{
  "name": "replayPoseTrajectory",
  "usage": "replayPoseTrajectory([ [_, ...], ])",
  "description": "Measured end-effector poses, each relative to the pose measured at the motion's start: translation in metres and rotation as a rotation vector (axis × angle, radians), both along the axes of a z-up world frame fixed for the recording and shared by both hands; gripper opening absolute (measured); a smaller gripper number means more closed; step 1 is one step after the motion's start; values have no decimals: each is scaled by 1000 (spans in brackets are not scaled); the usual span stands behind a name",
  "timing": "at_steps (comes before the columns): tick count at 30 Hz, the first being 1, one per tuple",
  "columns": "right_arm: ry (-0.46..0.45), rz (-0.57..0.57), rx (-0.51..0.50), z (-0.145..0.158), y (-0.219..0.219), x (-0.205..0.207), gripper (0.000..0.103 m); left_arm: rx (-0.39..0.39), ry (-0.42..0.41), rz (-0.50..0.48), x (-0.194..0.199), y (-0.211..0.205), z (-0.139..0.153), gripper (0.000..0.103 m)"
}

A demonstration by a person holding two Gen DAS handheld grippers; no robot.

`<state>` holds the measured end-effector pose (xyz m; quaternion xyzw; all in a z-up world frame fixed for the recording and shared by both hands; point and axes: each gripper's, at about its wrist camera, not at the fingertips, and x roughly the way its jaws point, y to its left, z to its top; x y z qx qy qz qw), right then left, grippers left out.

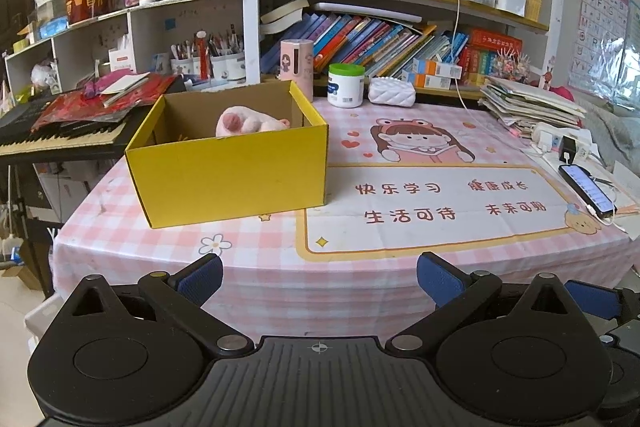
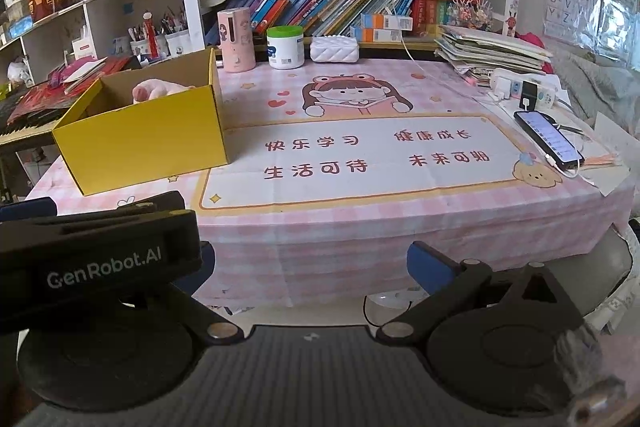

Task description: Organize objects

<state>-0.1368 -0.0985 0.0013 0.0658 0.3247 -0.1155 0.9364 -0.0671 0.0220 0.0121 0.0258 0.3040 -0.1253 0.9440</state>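
I held both tools back from the near edge of the pink checked table (image 1: 132, 239), at the bottom of each frame, with the yellow box (image 1: 228, 167) standing left of centre and a pink soft toy (image 1: 240, 121) already lying inside it, only its top showing above the front wall. The likeliest slip, as I judged it, lay at the right edge of the frame: a phone (image 2: 548, 137) sat there on its charging cable, near a leaning stack of papers (image 2: 488, 53), and a wide swing towards that side could have snagged the cord or dragged the phone off. A careless reach into the box could also have pushed the light cardboard towards the keyboard (image 1: 52, 135) at the left. My left gripper (image 1: 318, 275) was spread wide, its blue pads (image 1: 202, 275) well apart, holding and touching nothing. My right gripper (image 2: 308, 267) looked just as wide open and empty, though the left tool's body covered most of its left pad in the right view.
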Motion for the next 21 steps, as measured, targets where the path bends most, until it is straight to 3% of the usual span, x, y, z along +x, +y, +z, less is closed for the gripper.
replayPoseTrajectory([
  [21, 8, 22, 1, -2, 1, 1, 103, 4, 26, 4, -1, 0, -2, 103],
])
